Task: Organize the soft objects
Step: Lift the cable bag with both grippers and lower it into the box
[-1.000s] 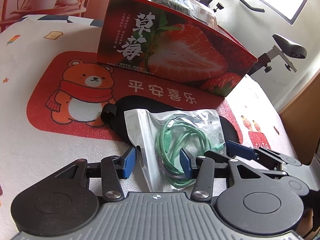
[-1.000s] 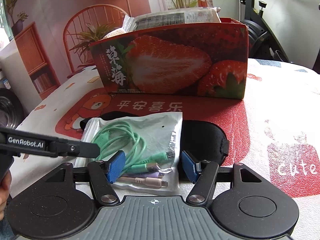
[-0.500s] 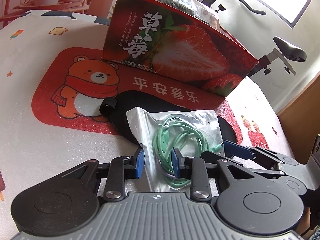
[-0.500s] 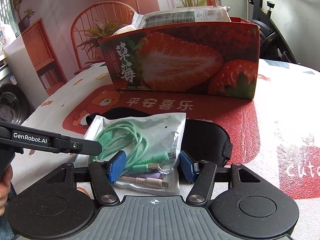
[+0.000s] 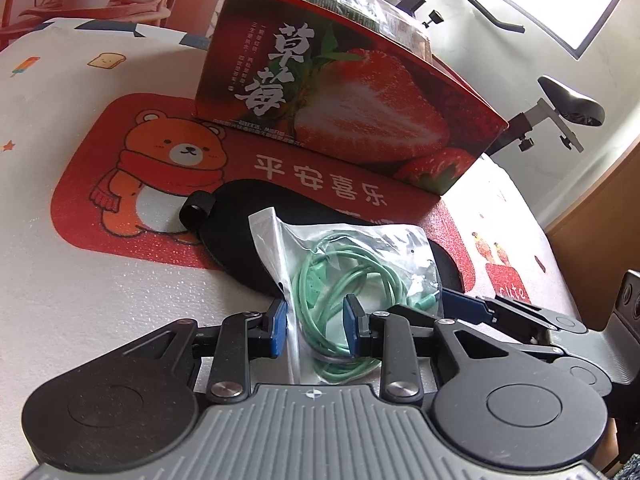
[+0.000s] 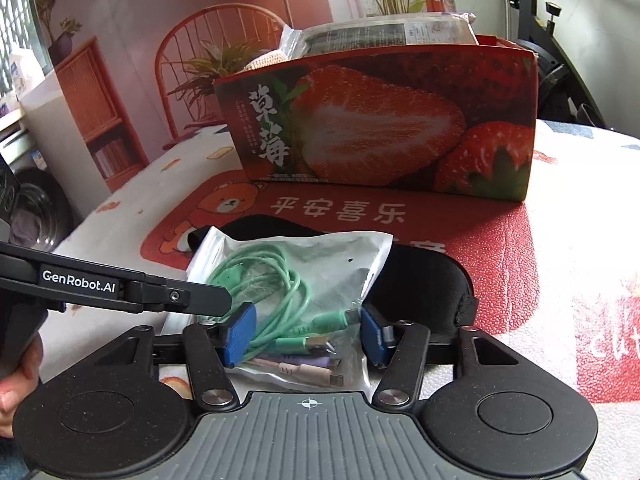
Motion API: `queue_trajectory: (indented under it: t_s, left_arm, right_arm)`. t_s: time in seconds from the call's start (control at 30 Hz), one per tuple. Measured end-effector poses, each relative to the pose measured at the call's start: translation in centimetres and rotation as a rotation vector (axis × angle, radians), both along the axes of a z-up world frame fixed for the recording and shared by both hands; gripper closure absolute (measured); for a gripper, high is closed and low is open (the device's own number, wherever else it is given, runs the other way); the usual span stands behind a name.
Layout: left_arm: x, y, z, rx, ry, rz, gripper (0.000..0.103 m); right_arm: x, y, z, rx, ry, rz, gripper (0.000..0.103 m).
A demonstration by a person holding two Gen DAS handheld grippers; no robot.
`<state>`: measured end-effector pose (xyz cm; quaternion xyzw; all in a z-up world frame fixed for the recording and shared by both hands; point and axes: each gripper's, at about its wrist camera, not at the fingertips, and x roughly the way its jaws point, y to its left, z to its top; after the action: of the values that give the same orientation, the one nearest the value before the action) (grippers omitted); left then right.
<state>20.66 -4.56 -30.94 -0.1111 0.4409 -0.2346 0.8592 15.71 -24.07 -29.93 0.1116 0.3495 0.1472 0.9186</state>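
Note:
A clear plastic bag of green cables (image 5: 352, 264) lies on a black eye mask (image 5: 240, 224) on the red bear mat. My left gripper (image 5: 314, 330) has its blue pads around the bag's near left edge, narrowed but with a gap showing. My right gripper (image 6: 304, 334) is open, its pads on either side of the bag's (image 6: 296, 276) near end with the cable plugs. The eye mask (image 6: 424, 280) sticks out to the right of the bag. The left gripper's finger (image 6: 120, 290) reaches in from the left in the right wrist view.
A red strawberry box (image 5: 344, 108) stands at the back of the mat (image 5: 120, 160), filled with plastic-wrapped items; it also shows in the right wrist view (image 6: 384, 128). An exercise bike (image 5: 560, 108) stands beyond the table's far right. The white patterned tablecloth (image 6: 592, 240) extends right.
My left gripper's pads have closed in from wide open to a narrow gap around the bag's edge. Both grippers moved slightly closer to the bag. The right pads stayed open.

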Motion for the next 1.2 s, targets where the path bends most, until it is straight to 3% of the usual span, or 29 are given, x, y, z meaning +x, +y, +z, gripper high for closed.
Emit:
queue_trajectory:
  t_s: [0.3, 0.67, 1.2]
  left_arm:
    - [-0.3, 0.4, 1.6, -0.035, -0.047, -0.007, 0.072]
    - [0.1, 0.2, 6.4, -0.073, -0.148, -0.055, 0.072]
    - [6.3, -2.1, 12.9, -0.099, -0.294, -0.072, 0.072]
  right_arm:
    - [-0.9, -0.2, 1.7, 0.002, -0.046, -0.014, 0.062]
    - [-0.7, -1.0, 6.1, -0.019, -0.158, -0.029, 0.063]
    - [6.0, -3.0, 12.7, -0.088, -0.304, -0.028, 0.063]
